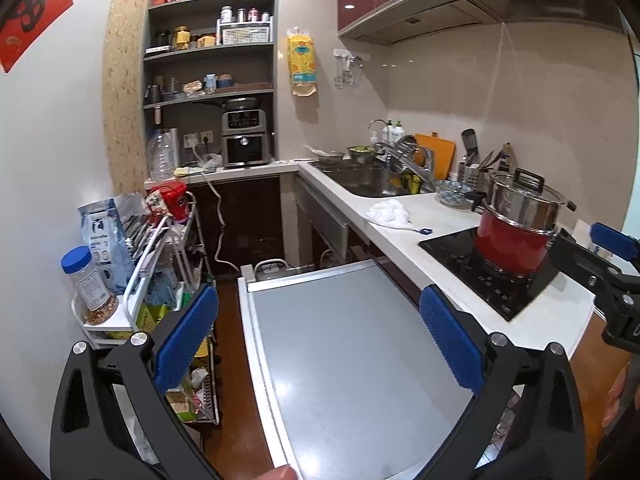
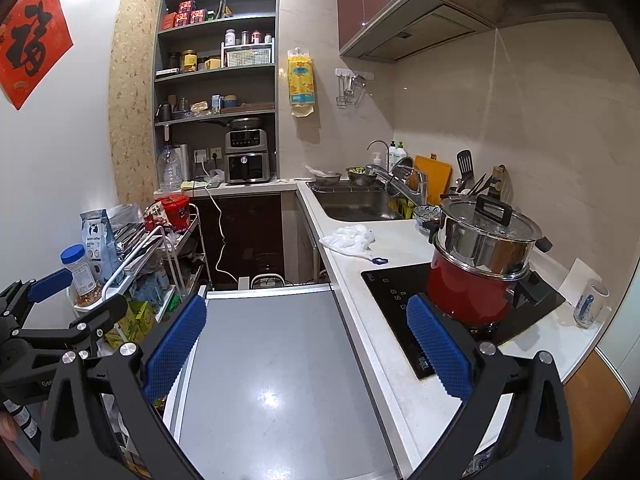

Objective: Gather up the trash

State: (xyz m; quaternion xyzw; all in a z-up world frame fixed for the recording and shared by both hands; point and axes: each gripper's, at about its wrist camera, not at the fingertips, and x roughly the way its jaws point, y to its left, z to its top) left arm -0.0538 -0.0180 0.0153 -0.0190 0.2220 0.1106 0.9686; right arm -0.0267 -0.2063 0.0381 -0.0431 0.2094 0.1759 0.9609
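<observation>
Trash — crumpled white tissue (image 2: 349, 239) on smooth counter (image 2: 400, 368); both tools (image 1: 318, 336) (image 2: 306, 346) spread, empty.

I'm in a small home kitchen: sink (image 2: 356, 200) and faucet (image 2: 394, 180) in a white counter (image 2: 400, 240), induction hob (image 2: 404, 292) with stacked pots (image 2: 476, 264) (lid on), pantry shelves (image 2: 216, 72), air fryer (image 2: 246, 156).

White walls enclose a narrow kitchen. Grey shelves (image 2: 216, 68) fill the far corner. Red cabinets (image 2: 360, 4) hang above the sink (image 2: 352, 204).

Bright overhead light — glare, seemingly warped edges
</observation>
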